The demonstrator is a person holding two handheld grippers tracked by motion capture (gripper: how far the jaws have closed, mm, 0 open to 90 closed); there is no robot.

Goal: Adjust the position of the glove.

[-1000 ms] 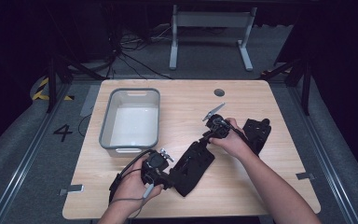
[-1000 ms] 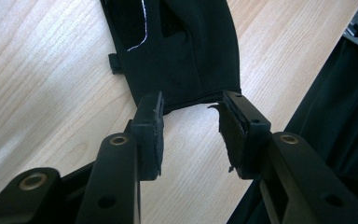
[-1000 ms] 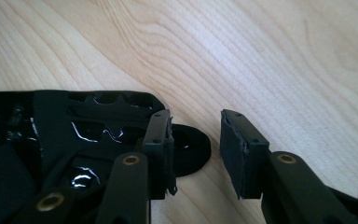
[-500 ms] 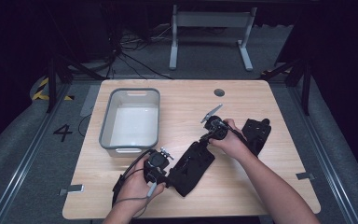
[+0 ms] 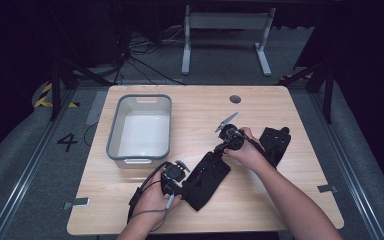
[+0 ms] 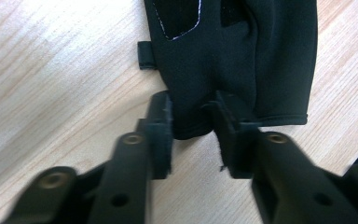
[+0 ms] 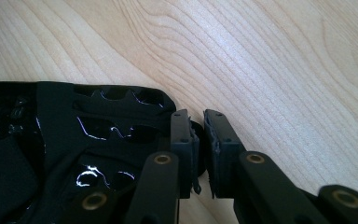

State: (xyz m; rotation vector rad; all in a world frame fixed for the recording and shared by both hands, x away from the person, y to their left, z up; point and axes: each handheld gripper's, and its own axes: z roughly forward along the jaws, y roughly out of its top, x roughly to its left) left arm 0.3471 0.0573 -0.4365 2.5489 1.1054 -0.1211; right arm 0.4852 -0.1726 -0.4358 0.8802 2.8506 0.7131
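The left gripper (image 6: 191,116) has its jaws pinched onto the near edge of a black fabric glove (image 5: 206,179), bunching the cloth between them. The right gripper (image 7: 199,140) has its jaws nearly closed on the glove's far corner, a thin fold caught between them. The glove lies flat on the light wooden table (image 5: 290,107), near its middle. A second black glove (image 5: 275,142) lies just right of the right hand (image 5: 247,152). A grey plastic bin (image 5: 140,127) stands to the left, farther back.
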